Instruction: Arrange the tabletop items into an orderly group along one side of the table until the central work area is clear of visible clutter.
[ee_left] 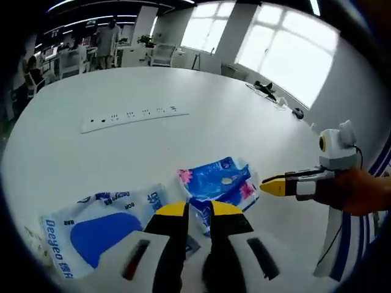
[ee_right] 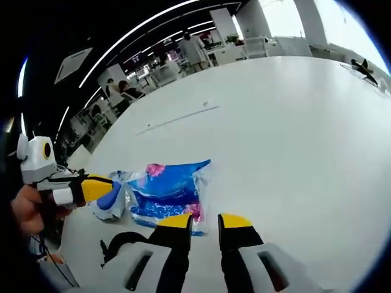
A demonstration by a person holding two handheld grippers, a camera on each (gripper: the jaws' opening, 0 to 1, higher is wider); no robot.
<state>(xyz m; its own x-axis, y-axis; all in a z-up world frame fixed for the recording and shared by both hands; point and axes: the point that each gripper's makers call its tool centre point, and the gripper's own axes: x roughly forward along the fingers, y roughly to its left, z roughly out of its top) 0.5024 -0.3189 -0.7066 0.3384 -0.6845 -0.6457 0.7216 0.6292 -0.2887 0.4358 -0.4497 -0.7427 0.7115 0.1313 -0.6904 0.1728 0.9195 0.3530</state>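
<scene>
A blue tissue pack (ee_left: 217, 183) (ee_right: 168, 189) is lying near the table's (ee_left: 183, 140) (ee_right: 293, 134) near edge, touching a white-and-blue bag (ee_left: 98, 229) (ee_right: 112, 198) beside it. The left gripper (ee_left: 198, 210) (ee_right: 101, 188) is hovering at the seam between them, its jaws slightly parted and gripping nothing. The right gripper (ee_right: 204, 221) (ee_left: 269, 186) is pointing at the pack's other end, its jaws narrowly apart and empty. A white power strip (ee_left: 134, 117) (ee_right: 177, 120) is lying well apart, mid-table.
</scene>
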